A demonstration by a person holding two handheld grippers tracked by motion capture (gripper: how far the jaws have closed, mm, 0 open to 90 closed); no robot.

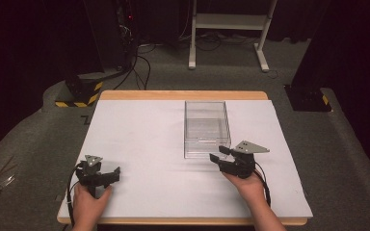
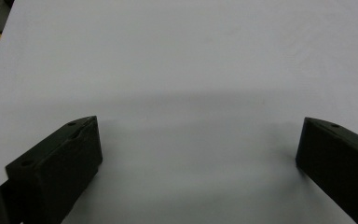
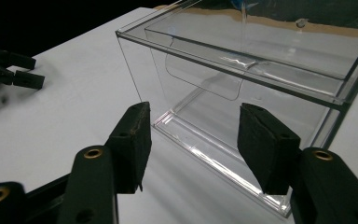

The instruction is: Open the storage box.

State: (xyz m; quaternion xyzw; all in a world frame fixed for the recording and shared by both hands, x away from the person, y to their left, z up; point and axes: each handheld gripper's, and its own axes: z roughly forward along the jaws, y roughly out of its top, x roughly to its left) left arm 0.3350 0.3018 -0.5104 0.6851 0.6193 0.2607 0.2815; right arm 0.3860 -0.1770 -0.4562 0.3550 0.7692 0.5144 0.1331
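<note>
The right gripper (image 3: pixel 193 144), jaws parted and empty, faced the clear plastic box (image 1: pixel 207 127) on the white-topped desk (image 1: pixel 139 144), apparently approaching, while the left gripper (image 2: pixel 198 154) rested wide open, holding nothing.

a lab: dark curtains (image 1: pixel 24 43), hazard-taped stand base (image 1: pixel 79 94), floor cables (image 1: pixel 142 65).

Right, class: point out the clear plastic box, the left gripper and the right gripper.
clear plastic box (image 1: pixel 207 129), high view, on its near transparent wall.
left gripper (image 1: pixel 110 175), high view, midway between its open fingertips.
right gripper (image 3: pixel 198 144), right gripper view, midway between its two black fingertips, apart before the box.
</note>
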